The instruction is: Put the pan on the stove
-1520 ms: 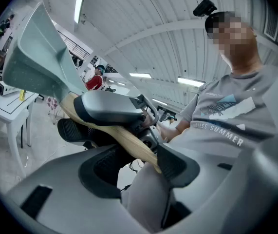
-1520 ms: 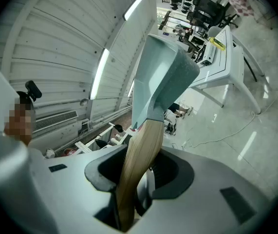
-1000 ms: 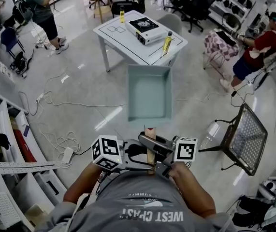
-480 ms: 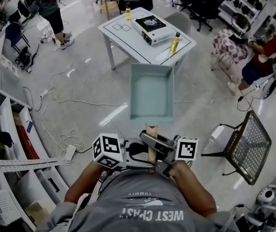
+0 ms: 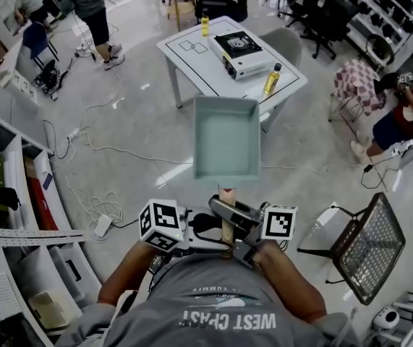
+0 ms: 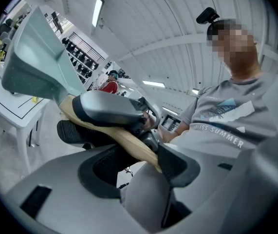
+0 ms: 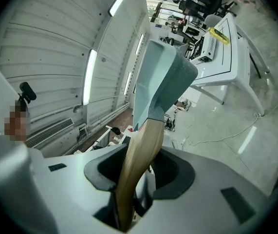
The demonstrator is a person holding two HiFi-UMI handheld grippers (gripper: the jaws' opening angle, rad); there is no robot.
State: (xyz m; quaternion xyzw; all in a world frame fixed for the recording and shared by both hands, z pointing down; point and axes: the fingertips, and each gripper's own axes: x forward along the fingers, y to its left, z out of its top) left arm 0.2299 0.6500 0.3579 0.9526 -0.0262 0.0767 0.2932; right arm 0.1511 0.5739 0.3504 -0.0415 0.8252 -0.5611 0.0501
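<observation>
Pan (image 5: pixel 225 137): pale teal, rectangular, hollow side up, held in the air over the floor (image 5: pixel 126 132); not on the stove.
Handle (image 5: pixel 226 234): light wood, runs from the pan's near wall back toward the person's chest.
Right gripper (image 7: pixel 139 174): clamped on the handle, which runs deep into the cleft between its jaws; carries the pan.
Left gripper (image 6: pixel 139 167): jaws stand apart; the handle's butt end lies against one pad, other pad clear of it.
Stove (image 5: pixel 244 47): white box with dark top, on the white surface (image 5: pixel 192 67), well apart from the pan.
Bottle (image 5: pixel 272 78): yellow, upright, at the surface's near edge, just beside the stove.
Floor: grey, glossy, loose cables (image 5: pixel 112 154) trailing across it.
Chair (image 5: pixel 369 244): mesh, off to the right.
Shelves (image 5: pixel 11 215): white, along the left.
</observation>
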